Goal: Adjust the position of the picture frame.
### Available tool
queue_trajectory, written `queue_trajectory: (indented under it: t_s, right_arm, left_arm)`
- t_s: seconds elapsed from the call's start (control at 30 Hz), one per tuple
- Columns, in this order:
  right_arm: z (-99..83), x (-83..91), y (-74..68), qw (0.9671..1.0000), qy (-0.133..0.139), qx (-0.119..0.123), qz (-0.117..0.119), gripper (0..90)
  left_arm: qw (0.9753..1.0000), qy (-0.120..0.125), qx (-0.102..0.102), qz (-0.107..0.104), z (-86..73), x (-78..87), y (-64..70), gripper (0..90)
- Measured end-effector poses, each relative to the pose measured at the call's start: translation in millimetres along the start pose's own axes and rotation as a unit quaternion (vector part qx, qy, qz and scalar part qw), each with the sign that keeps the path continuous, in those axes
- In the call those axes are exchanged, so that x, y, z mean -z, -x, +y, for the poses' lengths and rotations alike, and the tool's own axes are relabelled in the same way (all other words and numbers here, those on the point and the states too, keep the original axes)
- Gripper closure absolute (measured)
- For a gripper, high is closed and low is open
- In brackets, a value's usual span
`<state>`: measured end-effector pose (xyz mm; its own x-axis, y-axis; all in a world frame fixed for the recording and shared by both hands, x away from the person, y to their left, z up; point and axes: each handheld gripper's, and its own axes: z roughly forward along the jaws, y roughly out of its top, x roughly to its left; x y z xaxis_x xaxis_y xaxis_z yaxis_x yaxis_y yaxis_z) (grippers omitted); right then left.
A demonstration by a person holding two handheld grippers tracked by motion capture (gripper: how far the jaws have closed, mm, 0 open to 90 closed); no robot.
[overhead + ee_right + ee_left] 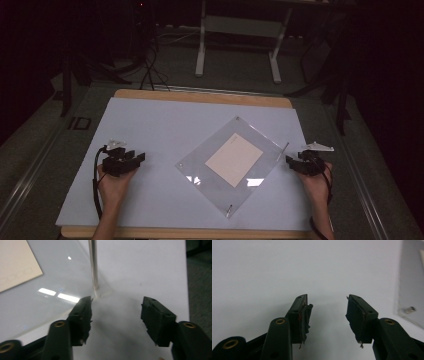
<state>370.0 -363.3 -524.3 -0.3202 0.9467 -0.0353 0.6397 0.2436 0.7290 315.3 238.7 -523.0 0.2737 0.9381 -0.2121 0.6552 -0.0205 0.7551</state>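
Beside right claw (116, 315), frame corner (100, 293)

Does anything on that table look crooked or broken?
The clear frame lies turned cornerwise on the white mat, like a diamond. The black padding on the left gripper looks frayed and peeling. Nothing is spilled.

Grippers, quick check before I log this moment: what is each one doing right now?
Left gripper: open, holding nothing, over the white sheet.
Right gripper: open, holding nothing, by the corner of the clear frame.
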Motion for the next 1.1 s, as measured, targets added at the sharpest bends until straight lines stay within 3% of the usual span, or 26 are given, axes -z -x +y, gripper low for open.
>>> queue_trajectory:
  t_s: [0.1, 0.27, 0.43, 0.5, 0.57, 0.6, 0.63, 0.67, 0.7, 0.77, 0.8, 0.9, 0.97, 1.0, 1.1]
  right_arm:
    - [5.2, 2.2, -1.7, 0.9996, 0.022, -0.002, 0.017, 46.4]
    - [16.6, -3.4, -4.2, 0.9988, 0.043, -0.005, 0.025, 50.1]
    - [26.0, -16.3, -9.6, 0.9983, 0.047, -0.010, 0.034, 58.8]
    - [28.3, -19.6, -13.2, 0.9984, 0.046, -0.004, 0.033, 70.1]
    - [28.9, -20.6, -15.0, 0.9986, 0.045, -0.002, 0.028, 70.1]
    - [29.1, -22.0, -17.0, 0.9988, 0.046, -0.012, 0.015, 85.0]
    - [28.9, -21.9, -15.9, 0.9985, 0.047, -0.020, 0.018, 85.2]
    - [28.7, -21.8, -15.6, 0.9984, 0.048, -0.022, 0.020, 85.2]
    - [28.8, -21.8, -16.2, 0.9985, 0.047, -0.019, 0.017, 85.3]
    - [28.9, -21.7, -16.3, 0.9985, 0.047, -0.021, 0.017, 85.3]
    - [29.1, -21.7, -15.7, 0.9983, 0.047, -0.028, 0.020, 85.3]
    - [30.3, -21.7, -15.3, 0.9985, 0.044, -0.025, 0.021, 85.4]
    - [30.8, -22.0, -15.0, 0.9985, 0.044, -0.025, 0.022, 85.4]
    - [32.9, -22.9, -14.8, 0.9986, 0.041, -0.024, 0.022, 85.4]
    - [36.4, -25.1, -15.5, 0.9987, 0.040, -0.025, 0.019, 85.4]
  left_arm:
    - [0.9997, 0.003, -0.022, -0.014, 0.2, 0.6, 4.9, 51.6]
    - [0.9987, -0.010, -0.037, -0.033, -1.6, -2.8, 8.9, 56.0]
    - [0.9967, -0.007, -0.066, -0.047, -4.2, -3.3, 17.2, 57.1]
    - [0.9958, -0.007, -0.076, -0.050, -4.4, -2.6, 20.9, 57.2]
    - [0.9958, -0.007, -0.076, -0.050, -4.4, -2.6, 20.9, 57.6]
    - [0.9924, -0.001, -0.093, -0.080, -3.7, 0.1, 29.0, 58.2]
    - [0.9924, -0.001, -0.093, -0.080, -3.7, 0.1, 29.0, 58.4]
    - [0.9887, 0.001, -0.111, -0.101, -2.7, 1.5, 36.9, 58.9]
    - [0.9868, 0.000, -0.119, -0.110, -2.3, 1.4, 41.4, 59.0]
    - [0.9868, 0.000, -0.119, -0.110, -2.3, 1.4, 41.4, 59.2]
    - [0.9828, -0.007, -0.137, -0.124, -2.5, -1.7, 52.1, 59.9]
    - [0.9786, -0.017, -0.149, -0.140, -3.5, -5.3, 60.8, 60.1]
    - [0.9786, -0.017, -0.149, -0.140, -3.5, -5.3, 60.8, 60.1]
    - [0.9692, -0.018, -0.169, -0.178, -4.2, -6.0, 76.6, 60.0]
    - [0.9573, -0.018, -0.190, -0.217, -4.7, -5.6, 95.0, 60.0]
